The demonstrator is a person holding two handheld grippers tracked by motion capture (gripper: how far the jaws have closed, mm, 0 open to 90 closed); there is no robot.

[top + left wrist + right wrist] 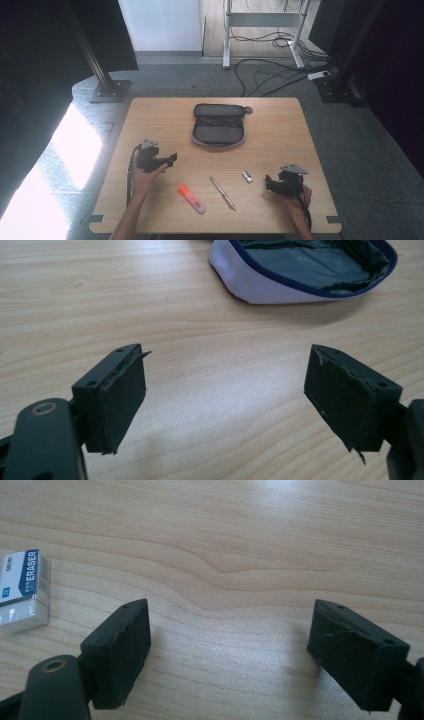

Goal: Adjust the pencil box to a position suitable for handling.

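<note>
Both the left gripper and right gripper gape wide over a pale wooden worktop on grey carpet, flanking an open grey fabric pencil case.

Bench: pouch at rear centre, lying open. Front row, left to right: marker, pen, eraser, each apart from the next. Left gripper over the left side, well short of the pouch. Right gripper front right, just right of the eraser.
</note>
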